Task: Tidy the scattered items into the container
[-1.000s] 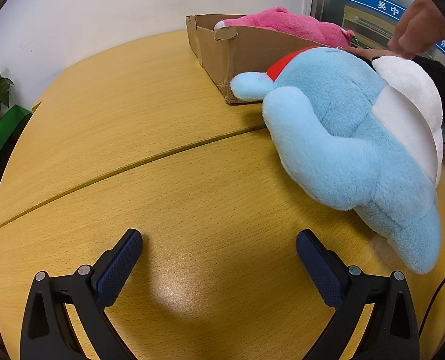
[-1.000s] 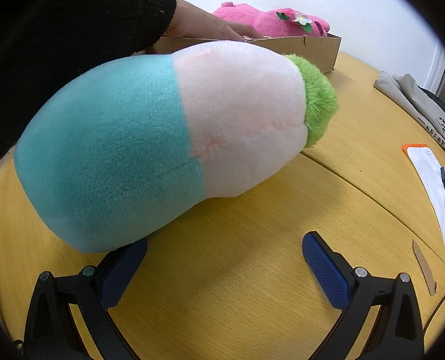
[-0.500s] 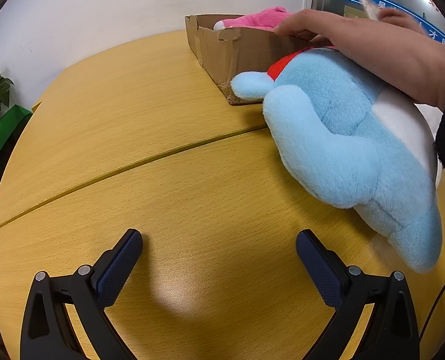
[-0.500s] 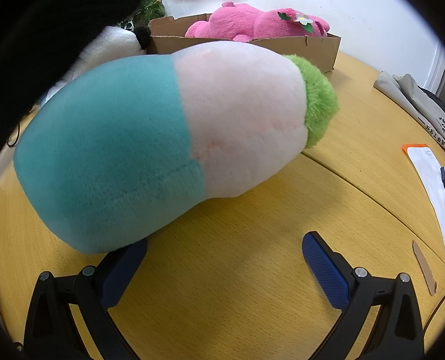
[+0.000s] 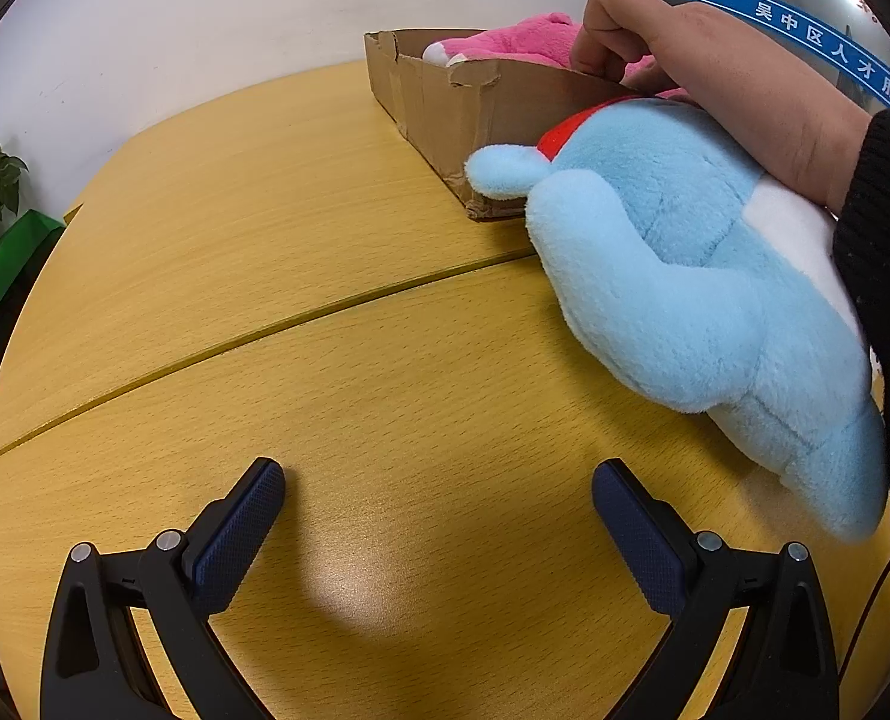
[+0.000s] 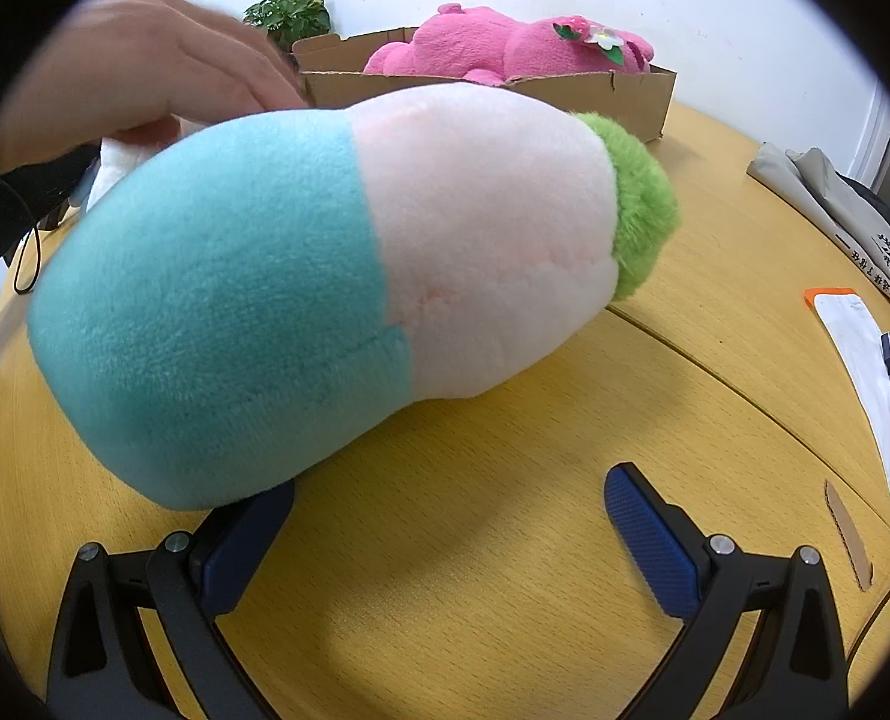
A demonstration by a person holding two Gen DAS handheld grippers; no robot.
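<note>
Box (image 5: pixel 445 114) at the far side holds only the pink toy (image 6: pixel 505 48). Blue toy (image 5: pixel 685 276) and teal toy (image 6: pixel 324 288) lie outside; left gripper (image 5: pixel 438 516) and right gripper (image 6: pixel 451 522) gape, released.

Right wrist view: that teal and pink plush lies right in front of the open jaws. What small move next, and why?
Probably ease the right gripper forward so the teal and pink plush sits between its open jaws. The plush lies on the table, outside the cardboard box that already holds the pink plush. A bare hand hovers behind it, so go slowly.
</note>
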